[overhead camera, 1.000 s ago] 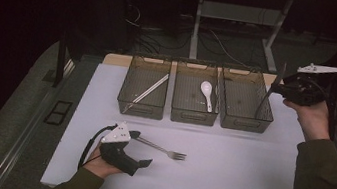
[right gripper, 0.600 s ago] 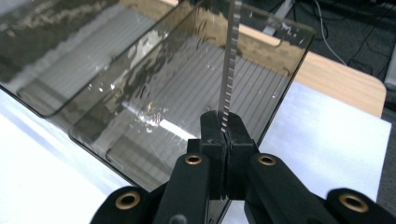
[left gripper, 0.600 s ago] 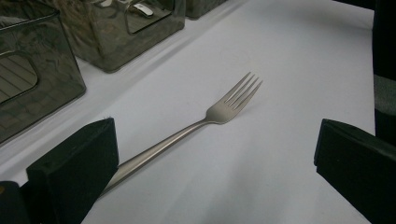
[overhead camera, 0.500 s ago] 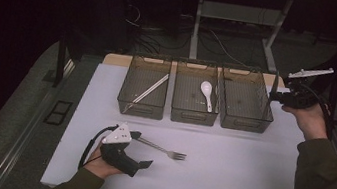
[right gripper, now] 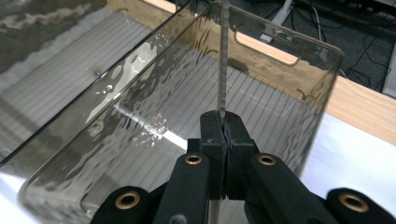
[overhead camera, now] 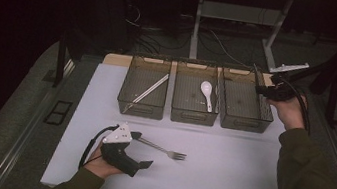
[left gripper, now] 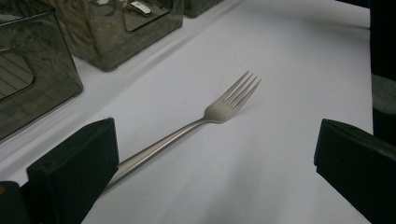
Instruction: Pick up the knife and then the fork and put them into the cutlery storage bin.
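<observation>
Right tool [right gripper: 223, 128] pinches a thin knife [right gripper: 223, 56], blade pointing up over the right bin [overhead camera: 245, 108] near the surface's far edge.

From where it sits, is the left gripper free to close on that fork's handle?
Probably yes. The left gripper stands open on the table, the fork lies flat between its jaws, handle end by one pad, with nothing lying across it. The bins stand well off.

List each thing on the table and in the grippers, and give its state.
Left gripper: open, resting on the table.
Fork: flat on the table, between the jaws.
Right gripper: shut on knife.
Knife: held over the right bin.
Spoon: in the middle bin.
</observation>
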